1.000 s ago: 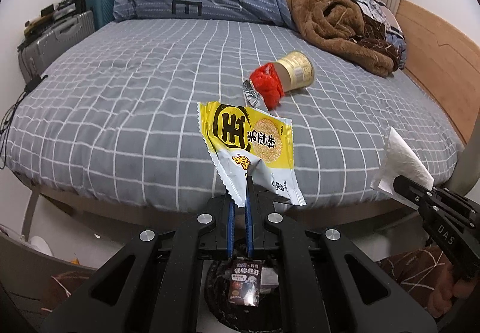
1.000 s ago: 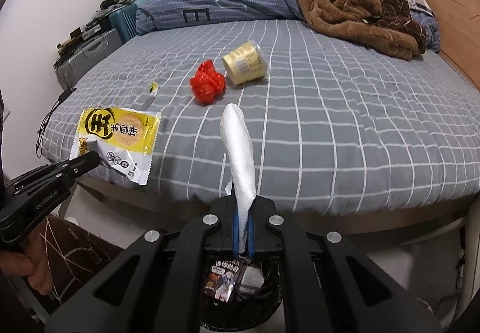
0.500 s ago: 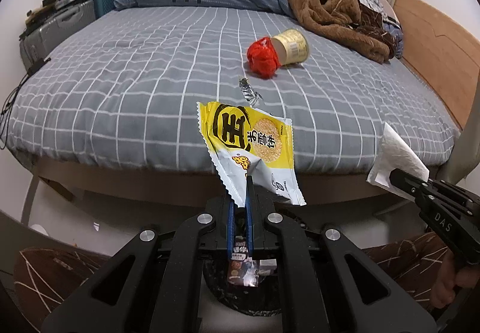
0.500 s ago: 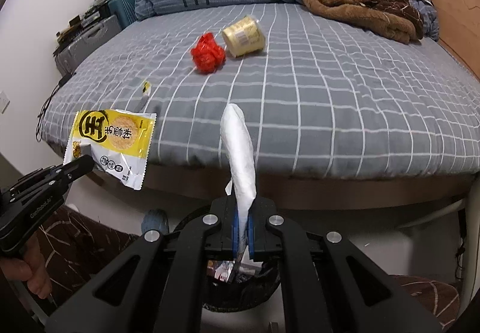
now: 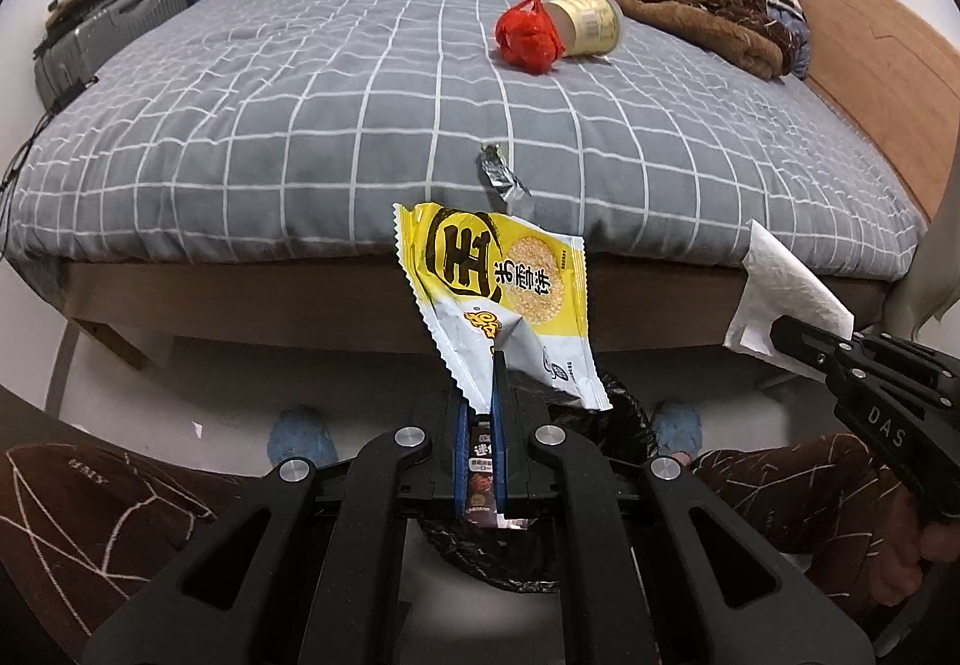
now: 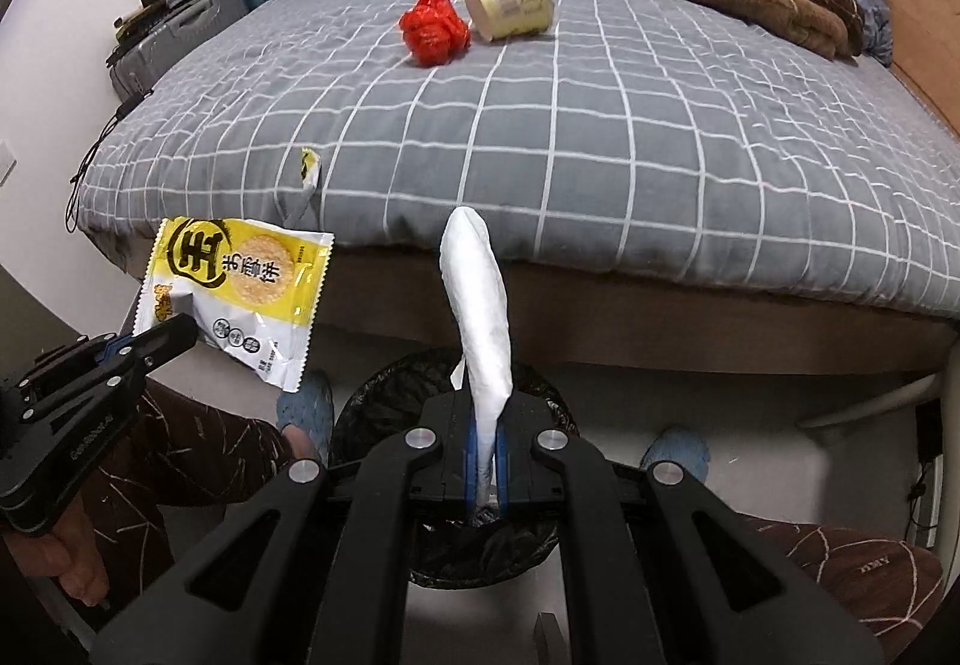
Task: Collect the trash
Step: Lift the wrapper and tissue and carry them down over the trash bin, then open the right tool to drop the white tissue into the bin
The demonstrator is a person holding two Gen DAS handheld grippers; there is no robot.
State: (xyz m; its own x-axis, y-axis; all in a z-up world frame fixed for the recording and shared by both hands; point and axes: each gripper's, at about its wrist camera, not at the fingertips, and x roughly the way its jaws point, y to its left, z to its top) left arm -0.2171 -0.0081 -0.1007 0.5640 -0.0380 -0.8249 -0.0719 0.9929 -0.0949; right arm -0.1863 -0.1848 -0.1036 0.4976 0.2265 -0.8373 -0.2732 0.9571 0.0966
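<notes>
Wrappers (image 5: 483,476) lie inside black-lined bin (image 6: 384,401) beside bed (image 6: 600,137).

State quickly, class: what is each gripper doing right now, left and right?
Left gripper: jaws shut on the yellow snack wrapper.
Right gripper: jaws shut on the white tissue.
</notes>
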